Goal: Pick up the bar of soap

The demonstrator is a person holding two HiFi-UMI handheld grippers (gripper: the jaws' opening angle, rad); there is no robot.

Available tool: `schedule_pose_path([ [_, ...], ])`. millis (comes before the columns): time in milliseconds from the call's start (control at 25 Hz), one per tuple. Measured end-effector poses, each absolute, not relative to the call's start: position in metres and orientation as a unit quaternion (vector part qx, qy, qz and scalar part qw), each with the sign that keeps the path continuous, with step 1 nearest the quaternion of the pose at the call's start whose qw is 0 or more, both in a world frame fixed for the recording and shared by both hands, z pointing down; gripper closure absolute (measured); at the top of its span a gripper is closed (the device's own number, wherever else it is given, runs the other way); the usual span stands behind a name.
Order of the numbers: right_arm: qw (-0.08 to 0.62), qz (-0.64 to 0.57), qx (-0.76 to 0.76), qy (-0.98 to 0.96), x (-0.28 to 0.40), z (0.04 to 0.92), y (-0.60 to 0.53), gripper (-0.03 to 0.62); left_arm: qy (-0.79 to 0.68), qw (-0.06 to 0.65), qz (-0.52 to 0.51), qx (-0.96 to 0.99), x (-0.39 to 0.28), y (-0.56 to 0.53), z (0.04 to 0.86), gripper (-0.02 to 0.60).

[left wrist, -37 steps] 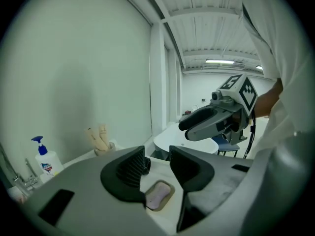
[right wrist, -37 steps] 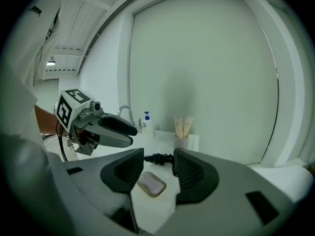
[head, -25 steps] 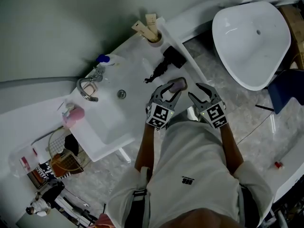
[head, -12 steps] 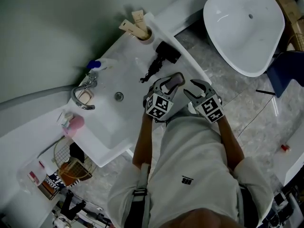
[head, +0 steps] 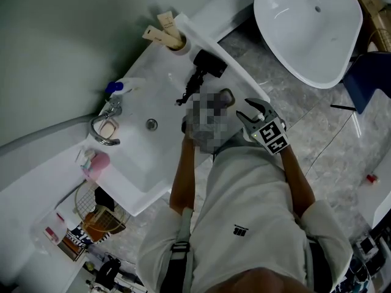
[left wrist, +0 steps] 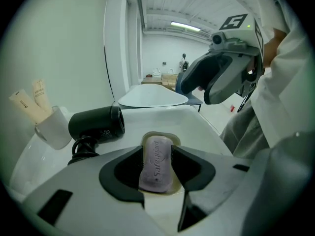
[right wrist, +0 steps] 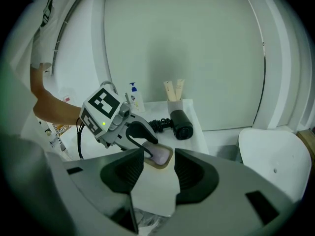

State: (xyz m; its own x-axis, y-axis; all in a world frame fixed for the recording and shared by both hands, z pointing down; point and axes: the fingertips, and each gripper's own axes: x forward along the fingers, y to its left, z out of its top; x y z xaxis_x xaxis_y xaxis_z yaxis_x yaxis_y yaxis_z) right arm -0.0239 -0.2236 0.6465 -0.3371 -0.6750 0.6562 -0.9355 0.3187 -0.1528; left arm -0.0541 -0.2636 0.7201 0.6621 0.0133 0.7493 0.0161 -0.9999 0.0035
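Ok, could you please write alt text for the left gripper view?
The left gripper grips a mauve bar of soap by its sides, in a soap dish on a white counter. Behind are a black hair dryer and a white cup.

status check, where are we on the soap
Left tongs shut on bar of soap, not yet lifted from soap dish. Right tongs open, empty. Hair dryer behind dish, not in the way.
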Motion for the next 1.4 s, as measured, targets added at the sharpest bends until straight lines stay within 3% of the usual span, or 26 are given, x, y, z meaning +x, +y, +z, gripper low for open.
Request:
schedule_pose_path([
  [1400,0.251,0.266,0.523,-0.770,-0.007,0.648,-0.212,0.381,-0.005,-0.001,-0.443,-0.897,-0.044,-0.259,0.734,0.393],
])
